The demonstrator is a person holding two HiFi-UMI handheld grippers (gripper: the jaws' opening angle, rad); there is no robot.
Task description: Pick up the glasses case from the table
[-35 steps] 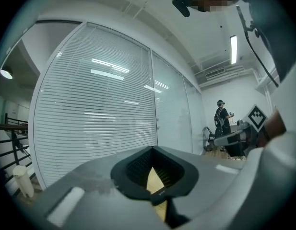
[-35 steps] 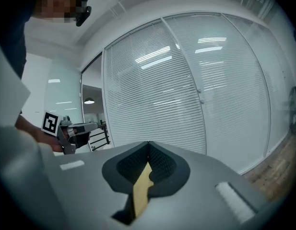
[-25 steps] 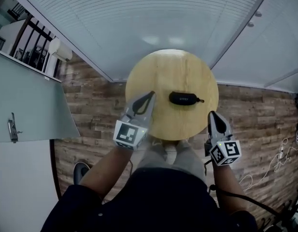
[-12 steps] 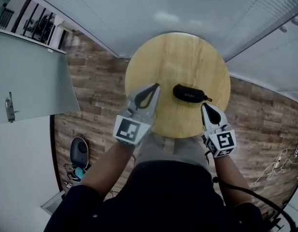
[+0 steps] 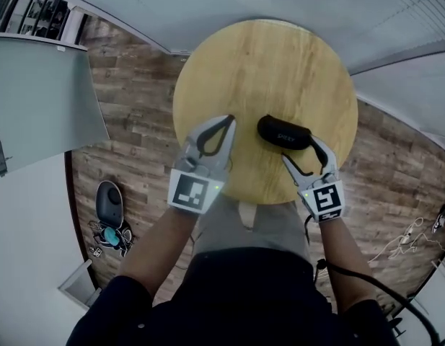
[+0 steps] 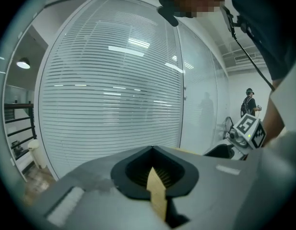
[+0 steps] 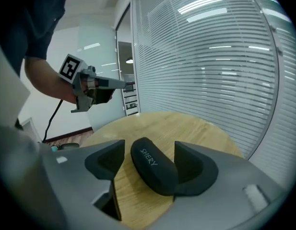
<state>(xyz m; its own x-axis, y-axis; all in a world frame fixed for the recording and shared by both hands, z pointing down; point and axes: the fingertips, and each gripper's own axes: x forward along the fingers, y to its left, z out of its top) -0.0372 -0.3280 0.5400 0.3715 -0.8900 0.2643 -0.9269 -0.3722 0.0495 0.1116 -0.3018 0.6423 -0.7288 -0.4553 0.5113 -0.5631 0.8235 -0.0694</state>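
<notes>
A black glasses case (image 5: 283, 132) with white lettering lies near the middle of the round wooden table (image 5: 265, 63). My right gripper (image 5: 303, 152) reaches in from the table's near edge. Its jaws are opening and stand on either side of the case's near end. In the right gripper view the case (image 7: 152, 169) lies between the two black pads of the right gripper (image 7: 148, 153), with a gap at the left pad and its near end close against the right one. My left gripper (image 5: 228, 121) is shut and empty over the table's left half, left of the case. Its closed tips (image 6: 152, 150) point at the blinds.
The table (image 7: 162, 123) stands on a wood-plank floor (image 5: 135, 121) beside a glass wall with blinds (image 7: 219, 56). A dark oval device (image 5: 109, 204) lies on the floor at the left and cables (image 5: 410, 240) at the right. A person (image 6: 250, 102) stands far off.
Both grippers have come down and forward toward the table. The right gripper has moved from the table's near edge up to the case and its jaws have gone from shut to open.
</notes>
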